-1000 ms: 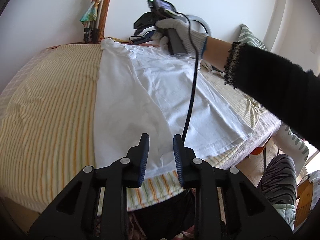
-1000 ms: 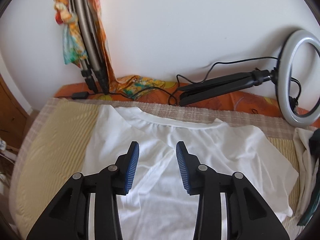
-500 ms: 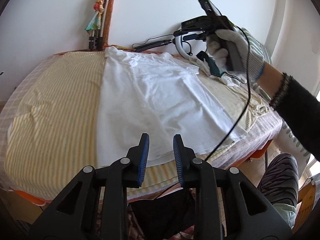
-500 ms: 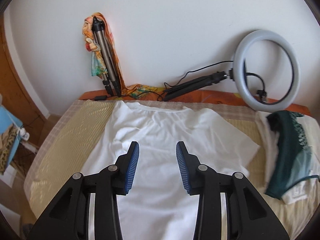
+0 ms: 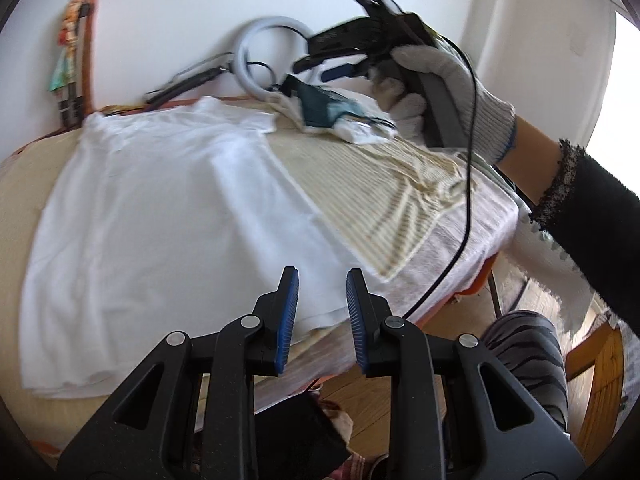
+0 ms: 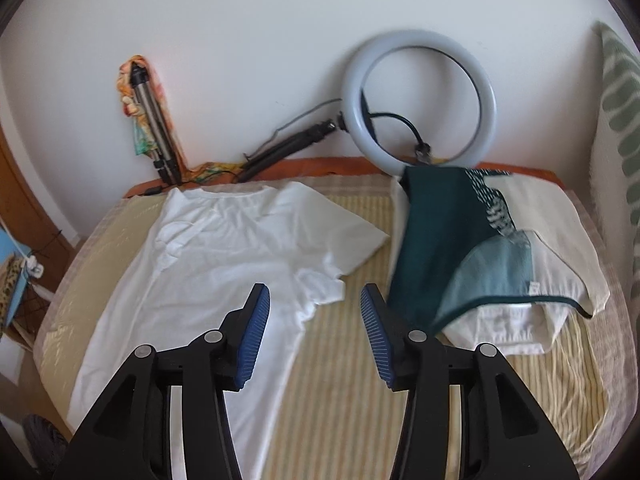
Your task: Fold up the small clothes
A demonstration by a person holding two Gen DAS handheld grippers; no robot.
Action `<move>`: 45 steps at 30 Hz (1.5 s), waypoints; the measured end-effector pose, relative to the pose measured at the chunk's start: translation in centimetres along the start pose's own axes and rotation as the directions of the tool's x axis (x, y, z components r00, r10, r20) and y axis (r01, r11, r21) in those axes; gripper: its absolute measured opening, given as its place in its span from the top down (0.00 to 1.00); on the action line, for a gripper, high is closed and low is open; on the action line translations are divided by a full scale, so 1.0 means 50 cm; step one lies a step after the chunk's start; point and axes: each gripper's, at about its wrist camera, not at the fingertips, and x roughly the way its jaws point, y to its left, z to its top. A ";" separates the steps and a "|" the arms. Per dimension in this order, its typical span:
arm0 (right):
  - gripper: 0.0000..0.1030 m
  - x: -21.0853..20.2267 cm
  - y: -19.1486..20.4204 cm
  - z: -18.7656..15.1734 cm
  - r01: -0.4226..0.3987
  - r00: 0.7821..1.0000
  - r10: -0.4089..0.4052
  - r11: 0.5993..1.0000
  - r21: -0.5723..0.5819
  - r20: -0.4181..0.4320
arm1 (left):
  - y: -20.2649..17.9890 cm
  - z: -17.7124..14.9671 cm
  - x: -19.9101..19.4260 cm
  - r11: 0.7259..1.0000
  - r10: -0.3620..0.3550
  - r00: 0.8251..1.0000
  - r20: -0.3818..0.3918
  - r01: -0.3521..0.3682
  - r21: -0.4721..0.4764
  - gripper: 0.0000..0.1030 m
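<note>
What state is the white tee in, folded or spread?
Partly folded: white t-shirt has one side turned in, only one sleeve sticking out on the striped bedcover. Both jaws open, empty.

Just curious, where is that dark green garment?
In the right wrist view, the dark green garment lies right of the white T-shirt, atop folded white clothes, below the ring light.

Daylight is flooding in, blowing out the window [image 5: 624, 92] at right. The white shirt [image 5: 160, 216] is smearing with motion blur; right wrist view is staying sharper. Fisheye is bending edges, corners vignetting black.
</note>
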 end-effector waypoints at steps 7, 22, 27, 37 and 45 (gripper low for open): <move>0.55 0.050 -0.079 -0.036 -0.020 0.998 0.024 0.997 0.075 -0.057 | -0.065 -0.004 0.110 0.999 -0.020 0.993 -0.114 0.025 0.041 0.61; 0.55 0.218 -0.078 -0.026 -0.114 0.978 0.146 0.972 0.207 -0.146 | -0.020 0.016 0.127 0.997 -0.016 0.996 -0.093 0.009 -0.072 0.97; 0.55 0.267 -0.094 -0.020 -0.101 0.976 0.158 0.937 0.334 -0.150 | -0.014 0.027 0.100 0.994 -0.042 0.998 -0.054 0.036 -0.107 0.97; 0.97 0.276 -0.048 0.018 -0.026 0.989 0.066 0.957 0.290 -0.130 | 0.017 0.017 0.083 0.981 -0.085 0.996 -0.033 0.078 -0.179 0.98; 0.97 0.237 0.056 0.068 0.066 0.995 -0.055 0.990 0.127 -0.088 | 0.078 0.001 0.034 0.962 -0.094 0.995 0.015 0.095 -0.258 0.98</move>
